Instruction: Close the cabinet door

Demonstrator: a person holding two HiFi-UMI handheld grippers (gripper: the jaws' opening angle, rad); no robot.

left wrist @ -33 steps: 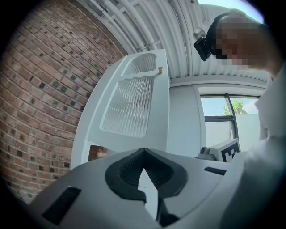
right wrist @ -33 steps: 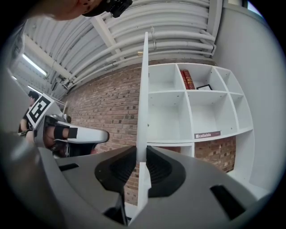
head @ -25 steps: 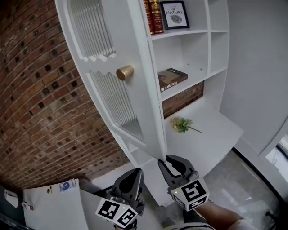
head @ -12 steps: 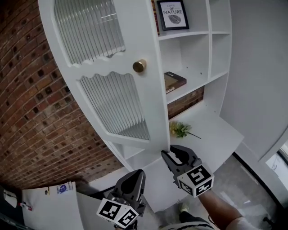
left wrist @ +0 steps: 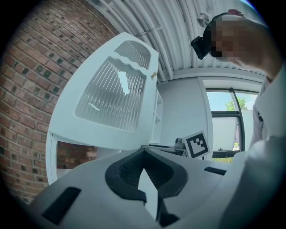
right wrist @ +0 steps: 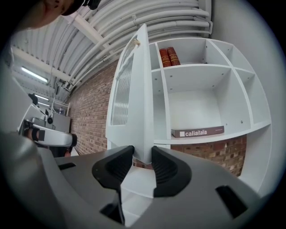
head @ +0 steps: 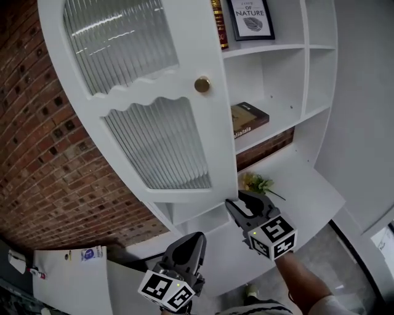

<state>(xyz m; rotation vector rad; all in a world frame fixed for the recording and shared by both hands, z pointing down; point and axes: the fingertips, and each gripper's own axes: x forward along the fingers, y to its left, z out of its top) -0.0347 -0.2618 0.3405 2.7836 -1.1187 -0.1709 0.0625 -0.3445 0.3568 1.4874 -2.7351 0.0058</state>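
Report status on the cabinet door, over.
Left tool shut, empty. Right tool opening, lower edge of cabinet door between its jaws. Door ajar, not yet closed. Book lies back on its shelf, nothing seen blocking.

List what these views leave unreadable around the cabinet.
- Whatever lies behind the cabinet door: head view, its ribbed glass blurs it.
- Red books: head view, cut by the top edge and the door; titles too small in the right gripper view.
- Framed print: head view, top cut off by the edge.

Red books (right wrist: 169, 57), framed print (head: 250, 18); book lying flat (head: 249, 117); green sprig (head: 258, 183); brick wall (head: 43, 166).
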